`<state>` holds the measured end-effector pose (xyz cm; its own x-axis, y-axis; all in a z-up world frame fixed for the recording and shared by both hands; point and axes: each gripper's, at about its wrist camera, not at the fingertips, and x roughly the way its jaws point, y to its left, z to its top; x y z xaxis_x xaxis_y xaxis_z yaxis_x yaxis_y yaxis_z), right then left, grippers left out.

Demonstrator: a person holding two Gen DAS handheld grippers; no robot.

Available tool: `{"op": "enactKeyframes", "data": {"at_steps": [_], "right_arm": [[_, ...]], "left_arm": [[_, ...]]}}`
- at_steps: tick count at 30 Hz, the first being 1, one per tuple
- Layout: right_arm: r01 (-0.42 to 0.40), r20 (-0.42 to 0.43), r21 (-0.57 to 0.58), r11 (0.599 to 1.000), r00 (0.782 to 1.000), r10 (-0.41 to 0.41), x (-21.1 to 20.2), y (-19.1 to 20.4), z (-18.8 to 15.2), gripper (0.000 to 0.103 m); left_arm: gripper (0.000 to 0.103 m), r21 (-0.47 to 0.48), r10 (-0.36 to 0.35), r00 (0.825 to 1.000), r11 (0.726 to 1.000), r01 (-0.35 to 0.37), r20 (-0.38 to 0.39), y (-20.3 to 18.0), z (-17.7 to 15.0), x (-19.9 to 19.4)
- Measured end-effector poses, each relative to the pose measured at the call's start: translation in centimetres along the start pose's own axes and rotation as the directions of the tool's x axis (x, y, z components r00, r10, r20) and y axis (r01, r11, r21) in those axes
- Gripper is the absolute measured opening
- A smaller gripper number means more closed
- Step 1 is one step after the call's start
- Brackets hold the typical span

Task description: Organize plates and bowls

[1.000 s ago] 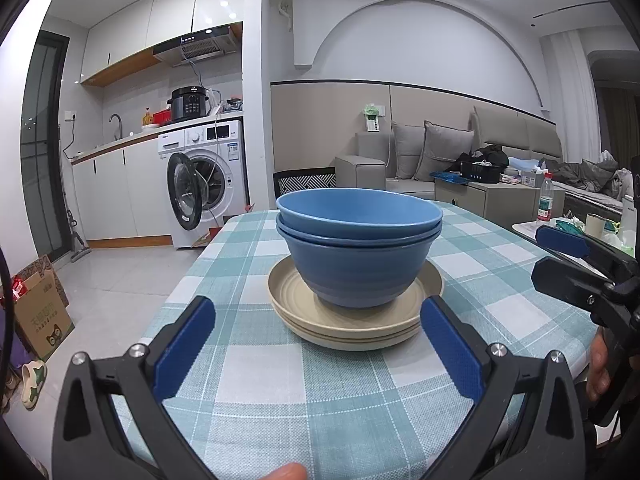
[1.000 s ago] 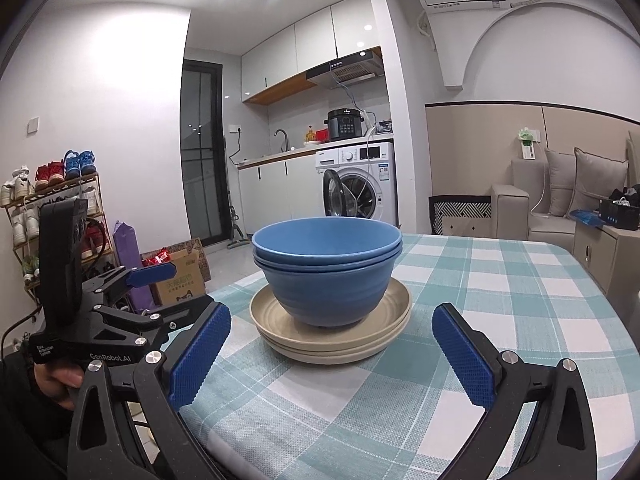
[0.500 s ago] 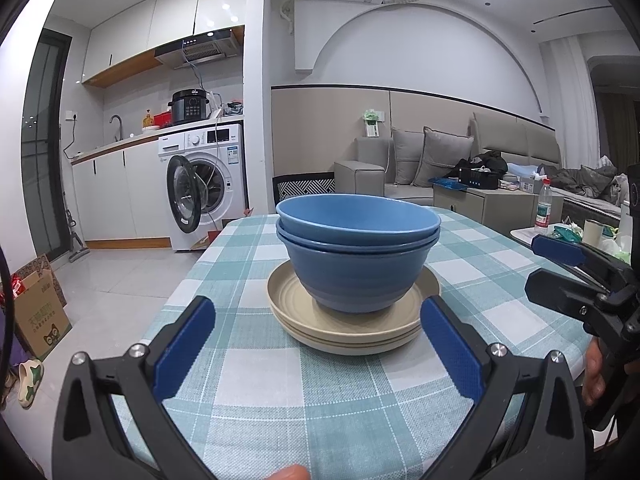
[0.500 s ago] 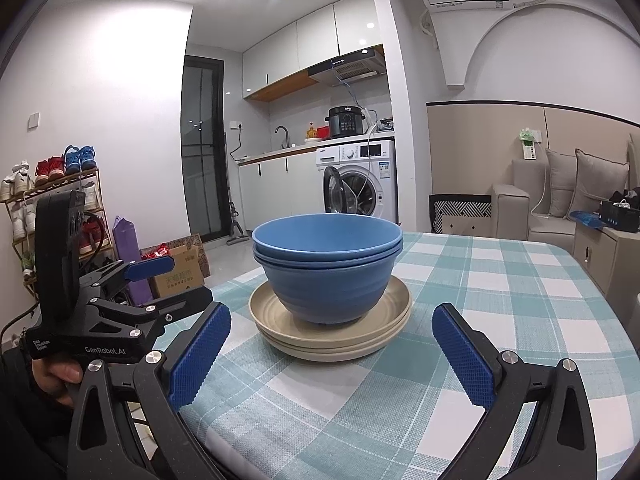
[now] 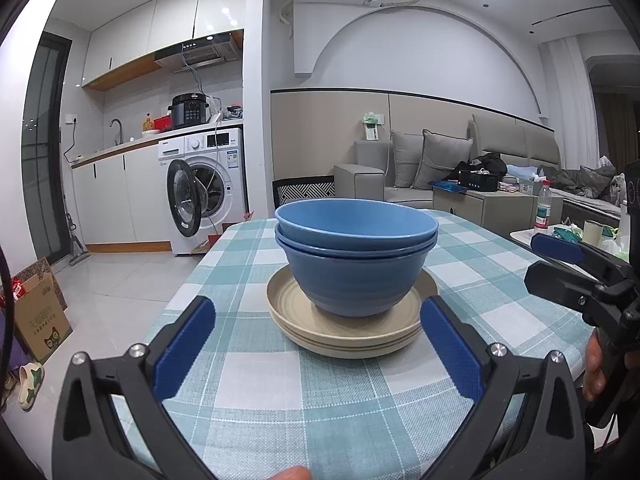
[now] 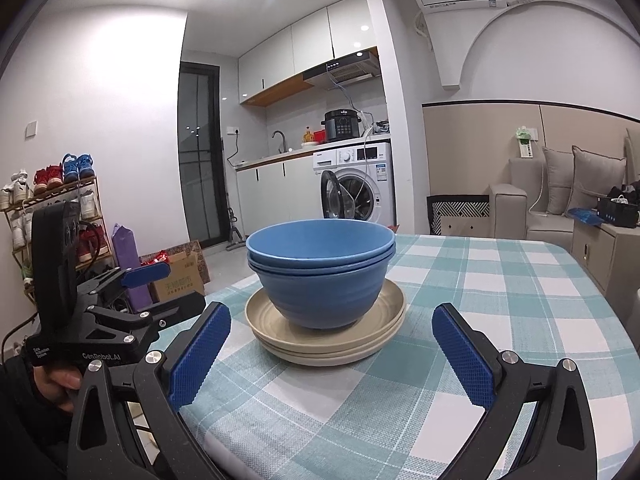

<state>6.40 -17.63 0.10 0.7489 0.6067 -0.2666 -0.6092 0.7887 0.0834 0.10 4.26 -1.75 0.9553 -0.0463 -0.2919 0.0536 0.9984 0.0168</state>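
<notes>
Two nested blue ribbed bowls [image 5: 355, 256] are sitting upright on a stack of beige round plates [image 5: 352, 326], itself resting on the teal-and-white checked tablecloth [image 5: 280, 396]. The left gripper [image 5: 318, 344] is hovering just short of the stack, jaws spread wide, gripping nothing. The right gripper [image 6: 330, 354] is doing likewise, blue pads [image 6: 200, 354] apart and empty.

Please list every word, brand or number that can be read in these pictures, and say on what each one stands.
"GenRobot.AI": on the black body of the left claw, seen in the right wrist view.
Small label beside it: too small to read.
Cardboard box print: blurred.
Washing machine labels and bottle label: unreadable.
</notes>
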Motion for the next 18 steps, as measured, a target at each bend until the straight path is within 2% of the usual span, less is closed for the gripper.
{"op": "enactKeyframes", "data": {"at_steps": [18], "right_arm": [[-0.011,-0.009,-0.018,1.000,1.000,0.011,0.01,0.58,-0.20,0.103]], "left_arm": [[0.103,-0.005,-0.005,1.000,1.000,0.005,-0.005,0.00,0.00,0.03]]}}
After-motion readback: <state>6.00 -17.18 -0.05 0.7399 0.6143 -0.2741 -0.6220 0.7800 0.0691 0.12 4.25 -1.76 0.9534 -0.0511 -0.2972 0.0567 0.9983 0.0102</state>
